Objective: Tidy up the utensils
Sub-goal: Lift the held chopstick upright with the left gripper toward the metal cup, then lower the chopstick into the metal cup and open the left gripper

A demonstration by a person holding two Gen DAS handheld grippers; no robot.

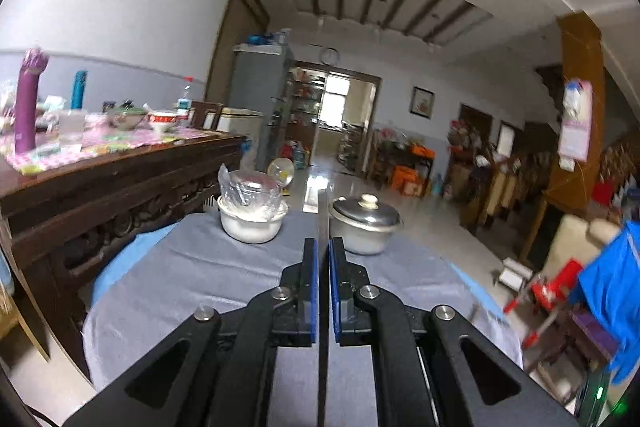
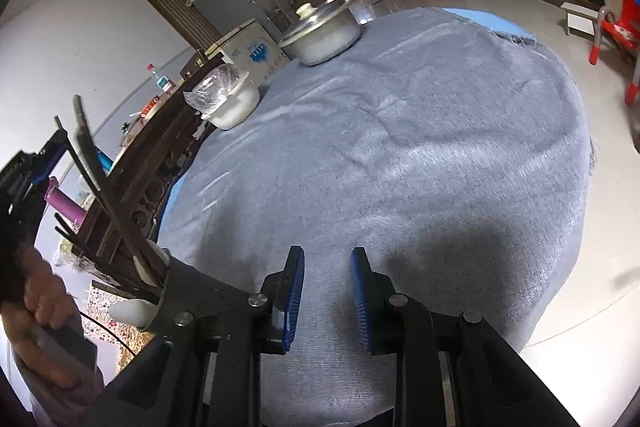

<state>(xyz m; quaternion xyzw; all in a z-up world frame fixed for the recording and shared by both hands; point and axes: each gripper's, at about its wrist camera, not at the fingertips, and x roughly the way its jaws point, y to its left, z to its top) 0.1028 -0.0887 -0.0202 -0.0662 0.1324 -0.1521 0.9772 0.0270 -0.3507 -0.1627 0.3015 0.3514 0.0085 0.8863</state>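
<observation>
My left gripper (image 1: 323, 247) is shut on a thin dark chopstick (image 1: 323, 211) that runs straight up between its blue pads, above the grey-clothed round table (image 1: 180, 287). In the right wrist view the left gripper (image 2: 24, 171) shows at the far left edge, holding dark chopsticks (image 2: 92, 163) whose lower ends stand in a holder (image 2: 148, 279) with a white spoon (image 2: 132, 309) at the table's left edge. My right gripper (image 2: 327, 259) is open and empty, low over the grey cloth (image 2: 400, 147).
A white bowl covered with plastic film (image 1: 253, 211) (image 2: 226, 103) and a lidded metal pot (image 1: 365, 223) (image 2: 322, 31) stand at the table's far side. A dark wooden sideboard (image 1: 100, 187) with cups and bottles lies to the left. A red stool (image 2: 618, 27) stands on the floor at right.
</observation>
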